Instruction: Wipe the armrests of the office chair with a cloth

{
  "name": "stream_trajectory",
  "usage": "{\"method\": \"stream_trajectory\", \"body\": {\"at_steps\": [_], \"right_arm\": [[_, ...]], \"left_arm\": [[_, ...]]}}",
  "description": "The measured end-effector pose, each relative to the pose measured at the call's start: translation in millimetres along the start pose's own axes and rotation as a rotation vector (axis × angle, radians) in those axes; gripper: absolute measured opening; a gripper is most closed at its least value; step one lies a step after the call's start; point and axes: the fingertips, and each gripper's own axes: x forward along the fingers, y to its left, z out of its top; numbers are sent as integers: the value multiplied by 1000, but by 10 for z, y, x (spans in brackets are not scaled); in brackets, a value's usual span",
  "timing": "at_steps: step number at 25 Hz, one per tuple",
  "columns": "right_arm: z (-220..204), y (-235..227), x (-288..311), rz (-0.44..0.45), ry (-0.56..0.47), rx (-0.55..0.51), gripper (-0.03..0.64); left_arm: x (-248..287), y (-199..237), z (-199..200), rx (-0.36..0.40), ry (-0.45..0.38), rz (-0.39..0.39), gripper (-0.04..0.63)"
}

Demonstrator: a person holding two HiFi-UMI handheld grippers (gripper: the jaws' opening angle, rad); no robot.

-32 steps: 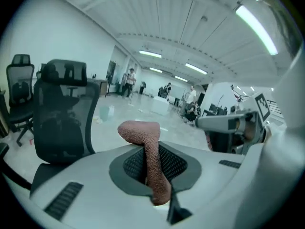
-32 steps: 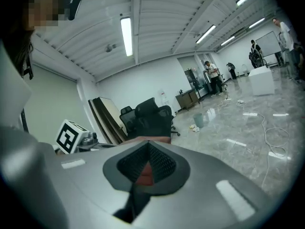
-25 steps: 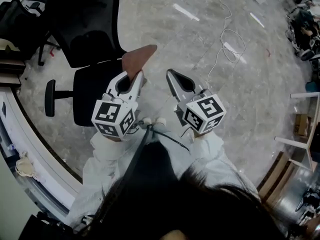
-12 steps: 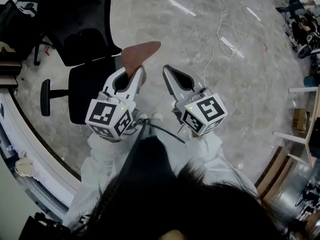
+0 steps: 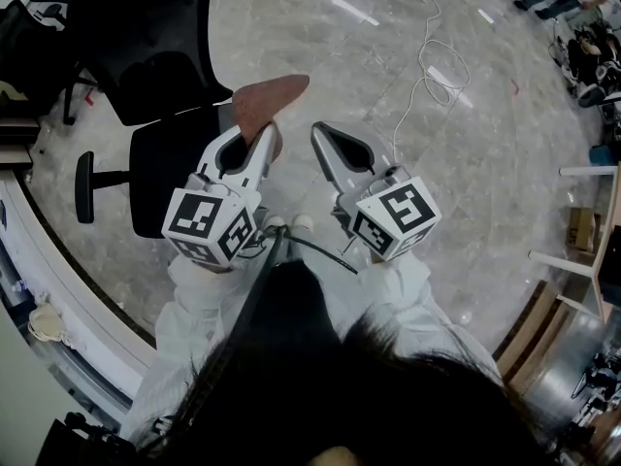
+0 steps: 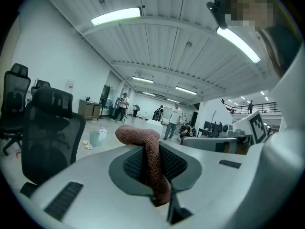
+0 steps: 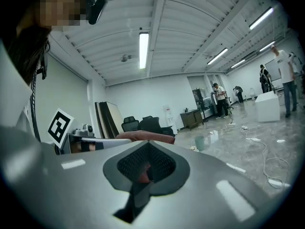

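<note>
Pinching a reddish-brown terry cloth (image 5: pixel 270 103) in the left gripper (image 5: pixel 260 136), above the black mesh office chair (image 5: pixel 160 51).
The cloth sticks out past the clamped jaws, clear of the chair's black padded armrest (image 5: pixel 84 186) off to the left. The right gripper (image 5: pixel 321 130) hangs just beside, jaws pressed together on nothing, over grey marble floor (image 5: pixel 388 56).

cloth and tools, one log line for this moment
left tool: shut on cloth | right tool: shut, empty | office chair armrest: no contact
</note>
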Motion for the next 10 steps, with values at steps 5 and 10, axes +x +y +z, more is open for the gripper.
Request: {"method": "stream_trajectory", "body": {"at_steps": [5,10], "right_arm": [[-9,-2,83,3,9,1,0],[-34,21,113,9,19,-1,0]], "left_arm": [[21,51,7,-4,4,-5,40],[16,77,-8,-10,10,-8,38]]}}
